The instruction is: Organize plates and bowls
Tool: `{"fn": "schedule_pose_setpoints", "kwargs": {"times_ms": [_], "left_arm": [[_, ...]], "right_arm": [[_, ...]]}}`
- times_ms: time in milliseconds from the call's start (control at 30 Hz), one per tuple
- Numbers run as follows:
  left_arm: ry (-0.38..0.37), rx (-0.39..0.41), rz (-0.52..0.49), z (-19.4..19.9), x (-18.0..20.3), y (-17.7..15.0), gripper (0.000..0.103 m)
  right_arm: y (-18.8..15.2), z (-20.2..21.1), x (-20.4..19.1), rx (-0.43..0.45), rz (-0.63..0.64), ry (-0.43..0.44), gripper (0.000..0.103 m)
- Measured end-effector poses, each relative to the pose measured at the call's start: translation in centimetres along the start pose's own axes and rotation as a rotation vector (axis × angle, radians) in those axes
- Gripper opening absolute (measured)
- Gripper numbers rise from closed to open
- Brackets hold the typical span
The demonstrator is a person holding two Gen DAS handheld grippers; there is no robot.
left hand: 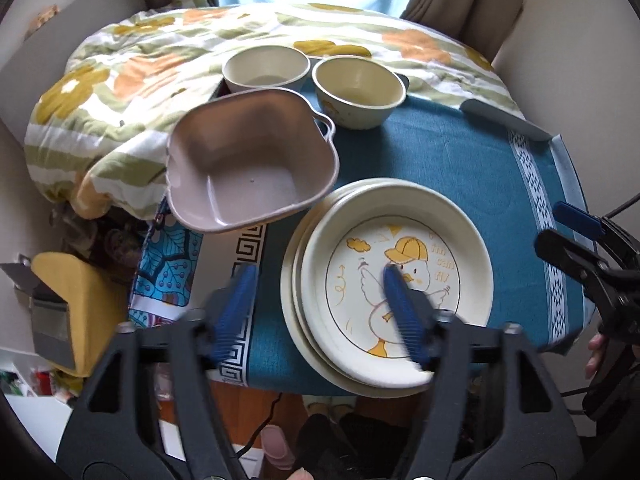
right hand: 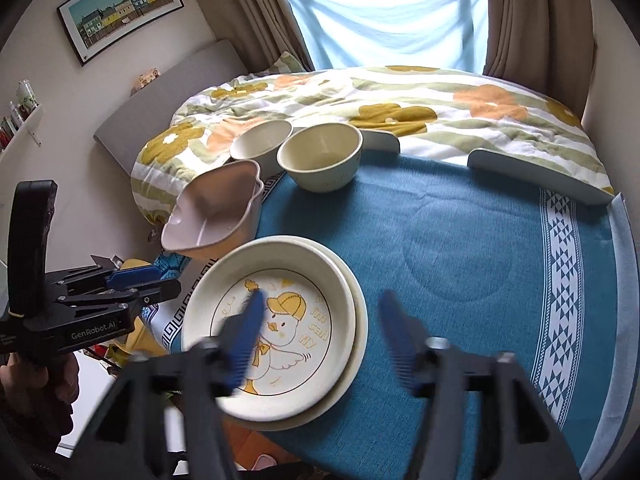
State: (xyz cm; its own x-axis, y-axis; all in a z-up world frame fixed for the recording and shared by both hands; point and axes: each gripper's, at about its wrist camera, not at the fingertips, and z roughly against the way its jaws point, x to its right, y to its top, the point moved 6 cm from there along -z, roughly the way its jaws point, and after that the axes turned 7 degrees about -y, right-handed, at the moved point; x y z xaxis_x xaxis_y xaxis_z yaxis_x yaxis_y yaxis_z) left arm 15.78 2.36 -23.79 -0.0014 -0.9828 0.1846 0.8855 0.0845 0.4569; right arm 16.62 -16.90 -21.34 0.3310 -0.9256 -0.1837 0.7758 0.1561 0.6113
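Note:
A cream plate with a duck drawing (left hand: 394, 236) (right hand: 276, 272) lies on top of other cream plates (left hand: 294, 280) (right hand: 358, 320) at the near edge of the blue-clothed table (left hand: 460, 160) (right hand: 460, 248). My left gripper (left hand: 320, 300) hovers above the stack's left side, open, nothing between its blue fingers (left hand: 236, 300). The right gripper (right hand: 320, 332) hangs over the stack's right rim, open and empty; it also shows at the left wrist view's right edge (left hand: 580, 240). A pink squarish bowl (left hand: 248, 168) (right hand: 216, 216) sits behind the plates. Two cream bowls (left hand: 266, 68) (left hand: 358, 88) (right hand: 260, 142) (right hand: 320, 158) stand farther back.
A flowered quilt (left hand: 160, 60) (right hand: 400, 108) lies on a bed behind and left of the table. Pale table rails (right hand: 540, 180) (left hand: 504, 120) edge the far side. A hand holds the left gripper's handle (right hand: 36, 320). A yellow object (left hand: 80, 304) sits low at left.

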Motion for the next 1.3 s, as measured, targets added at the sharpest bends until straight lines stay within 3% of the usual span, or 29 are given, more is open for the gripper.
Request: {"fn": "schedule_pose_setpoints", "kwargs": {"times_ms": [33, 67, 400, 567, 700, 933, 1067, 1300], "left_arm": [[0.012, 0.031, 0.008, 0.7, -0.2, 0.2, 0.101], [0.027, 0.051, 0.014, 1.2, -0.4, 0.3, 0.103], [0.130, 0.143, 0.080, 5.2, -4.1, 0.9, 0.103], [0.101, 0.155, 0.149, 5.3, -6.2, 1.4, 0.102], [0.034, 0.155, 0.215, 4.1, -8.1, 2.4, 0.102], [-0.109, 0.051, 0.300, -0.8, -11.2, 3.8, 0.071], [-0.165, -0.022, 0.322, -4.1, -12.3, 4.3, 0.054], [-0.169, -0.081, 0.317, -7.7, -13.9, 5.5, 0.049]], "right_arm": [[0.2, 0.3, 0.0, 0.019, 0.007, 0.002, 0.098], [0.3, 0.5, 0.1, 0.027, 0.013, -0.005, 0.098], [1.6, -0.1, 0.6, 0.007, 0.103, -0.016, 0.098], [3.5, -0.8, -0.9, -0.013, 0.138, 0.019, 0.098], [5.4, -3.4, -3.0, -0.053, 0.171, 0.024, 0.098], [6.9, -9.7, -6.6, -0.165, 0.186, 0.058, 0.098], [6.7, -13.4, -8.3, -0.242, 0.186, 0.083, 0.077], [6.0, -17.8, -9.6, -0.328, 0.159, 0.094, 0.053]]}}
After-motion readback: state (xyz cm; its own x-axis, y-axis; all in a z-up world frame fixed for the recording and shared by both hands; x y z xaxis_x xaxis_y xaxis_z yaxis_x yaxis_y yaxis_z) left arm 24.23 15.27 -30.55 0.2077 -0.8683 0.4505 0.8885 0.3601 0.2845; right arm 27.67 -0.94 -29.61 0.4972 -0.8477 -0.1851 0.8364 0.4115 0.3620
